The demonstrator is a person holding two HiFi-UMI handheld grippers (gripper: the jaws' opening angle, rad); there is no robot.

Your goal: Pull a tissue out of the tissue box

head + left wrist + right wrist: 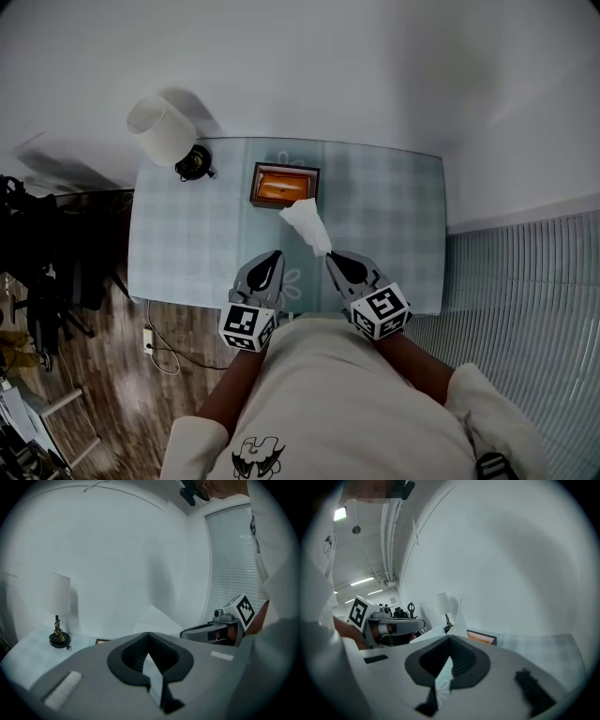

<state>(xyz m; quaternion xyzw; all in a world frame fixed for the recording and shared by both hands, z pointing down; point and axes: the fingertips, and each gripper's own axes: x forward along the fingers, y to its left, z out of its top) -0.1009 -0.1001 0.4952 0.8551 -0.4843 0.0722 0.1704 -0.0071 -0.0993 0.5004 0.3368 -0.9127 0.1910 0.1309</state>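
Note:
A dark wooden tissue box with an orange top sits at the back middle of the table. A white tissue hangs in the air in front of the box, free of it. My right gripper is shut on the tissue's near end. In the right gripper view the tissue rises beyond the closed tips, with the box behind. My left gripper hovers beside it over the table's front, shut and holding nothing. The left gripper view shows the tissue and the right gripper.
A lamp with a white shade stands at the table's back left corner. A white wall runs behind the table. Slatted blinds lie to the right. Wooden floor with a cable and dark clutter is to the left.

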